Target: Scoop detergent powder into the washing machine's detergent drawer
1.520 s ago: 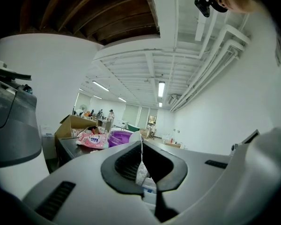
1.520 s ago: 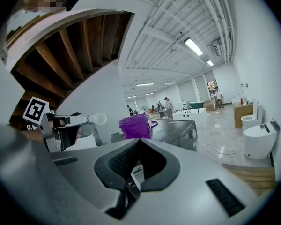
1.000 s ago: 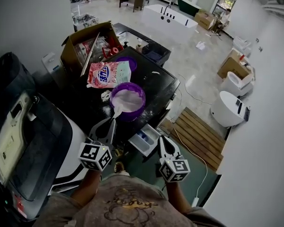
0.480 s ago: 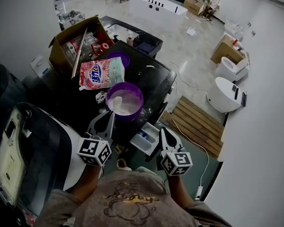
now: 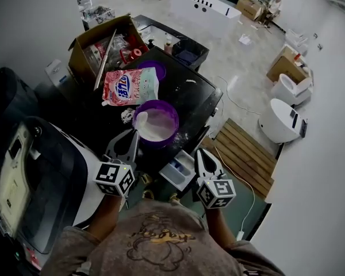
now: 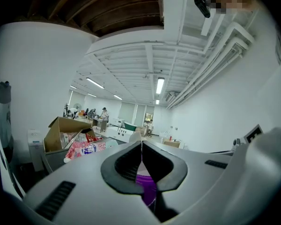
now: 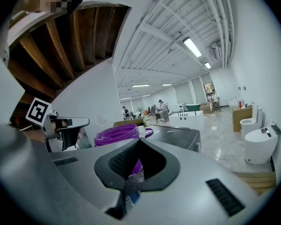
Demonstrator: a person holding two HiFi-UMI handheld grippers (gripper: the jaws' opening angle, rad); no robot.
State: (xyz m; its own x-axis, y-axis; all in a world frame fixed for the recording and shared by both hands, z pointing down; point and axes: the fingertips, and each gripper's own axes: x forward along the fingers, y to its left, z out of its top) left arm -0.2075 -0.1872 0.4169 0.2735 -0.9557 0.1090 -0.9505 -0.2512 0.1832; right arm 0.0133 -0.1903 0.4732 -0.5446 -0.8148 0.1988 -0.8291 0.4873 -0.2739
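Left gripper (image 5: 131,138), jaws pinched on the handle of a white plastic scoop (image 5: 141,119), holds its head in the powder of the round purple plastic bowl (image 5: 158,144), evidently to load it. Right gripper (image 5: 202,157), jaws closed on nothing, hangs just beside the open white detergent drawer (image 5: 177,171), which sits near the bowl, making the carry short.

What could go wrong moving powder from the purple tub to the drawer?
1. The left hand-held gripper pinches the scoop only by its thin handle; once loaded, it may twist and dump powder.
2. The drawer sits lower than the purple tub, beyond the black top's edge. Powder could fall between them, as the white specks beside the tub suggest.
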